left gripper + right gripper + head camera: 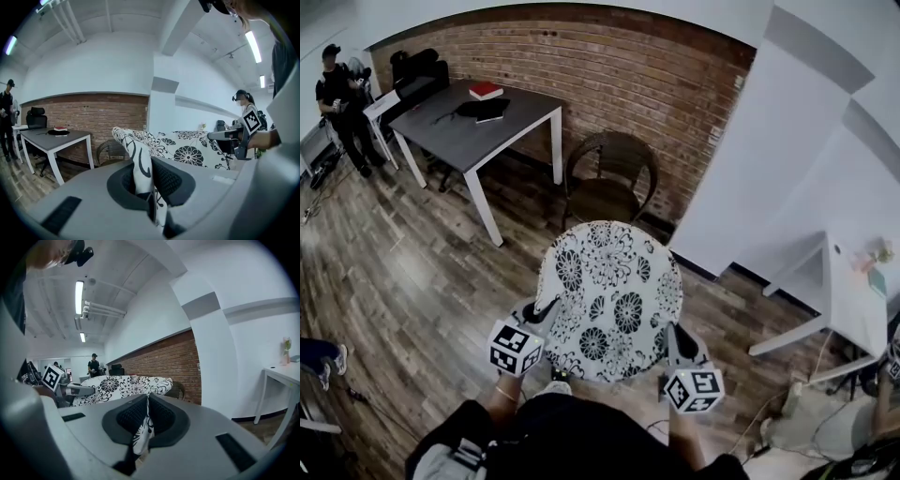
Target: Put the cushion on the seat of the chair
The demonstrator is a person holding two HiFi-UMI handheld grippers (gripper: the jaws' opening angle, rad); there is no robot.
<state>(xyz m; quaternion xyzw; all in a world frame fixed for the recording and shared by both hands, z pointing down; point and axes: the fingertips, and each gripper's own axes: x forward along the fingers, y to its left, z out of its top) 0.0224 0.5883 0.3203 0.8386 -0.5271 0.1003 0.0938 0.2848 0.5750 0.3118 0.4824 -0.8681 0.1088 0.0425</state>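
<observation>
cushion (609, 300): round, white with a black flower print; up in the air, carried roughly flat between the two grippers over the wood floor (412, 281); not on the chair, apart from it on the person's side.
left gripper (144, 180): jaws closed on the cushion's left rim; printed fabric pinched between the pads, and the rim sticks up past them.
right gripper (146, 416): jaws clamped on the cushion's right rim; a thin fold of fabric squeezed between the pads.
chair (609, 178): dark wicker armchair with a rounded back, upright on the floor, back to the brick wall (609, 66), just beside the table's right end; seat opens toward the person.
table (455, 136): grey top, white legs, left of the chair, near the wall.
red book (486, 90): on the table, near its far edge.
dark flat item (483, 109): on the table just in front of the book; can't tell what it is.
bystander (342, 98): dark clothes, standing beyond the table's left end.
white desk (853, 300): at right, well apart from the chair; small things at its far corner, too small to tell.
</observation>
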